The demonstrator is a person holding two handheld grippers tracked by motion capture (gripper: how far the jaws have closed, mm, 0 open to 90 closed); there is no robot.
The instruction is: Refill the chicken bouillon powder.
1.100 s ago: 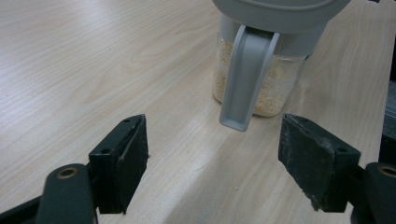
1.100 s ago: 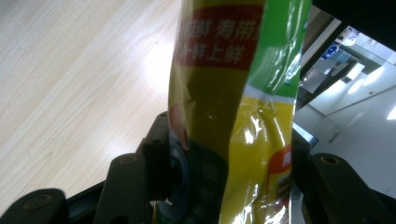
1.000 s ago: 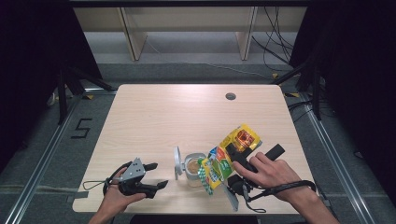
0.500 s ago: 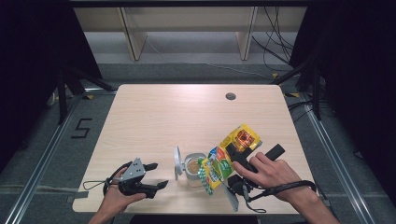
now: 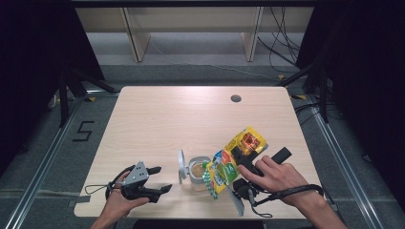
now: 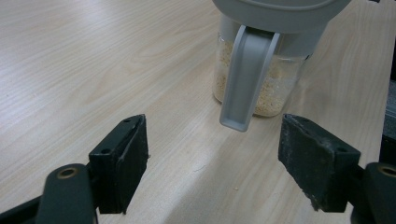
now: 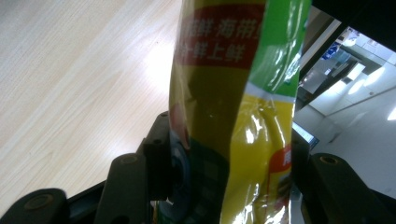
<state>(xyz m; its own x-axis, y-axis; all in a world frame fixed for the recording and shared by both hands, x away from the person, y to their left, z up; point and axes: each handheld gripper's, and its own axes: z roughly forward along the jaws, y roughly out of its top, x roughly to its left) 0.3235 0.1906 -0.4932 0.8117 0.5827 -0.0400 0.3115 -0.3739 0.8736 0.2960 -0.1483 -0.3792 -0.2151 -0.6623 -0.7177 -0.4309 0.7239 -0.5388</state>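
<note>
Desk (image 5: 191,119) bare wood from 9 through 12 to 2 o'clock of jar (image 5: 198,172): wide passage. Jar's flipped-up lid (image 5: 182,166) blocks its 9 o'clock side. Yellow-green seasoning pouch (image 5: 236,157) crowds jar at 3 o'clock. Left gripper (image 5: 156,178) near jar at 8 o'clock, open strip between.

Yellow-and-green packet (image 5: 236,155) with a red panel of white lettering; clear jar (image 5: 198,171) of pale beige grains beside it, lid (image 6: 275,11) grey; light wood-grain table (image 5: 191,114).
</note>
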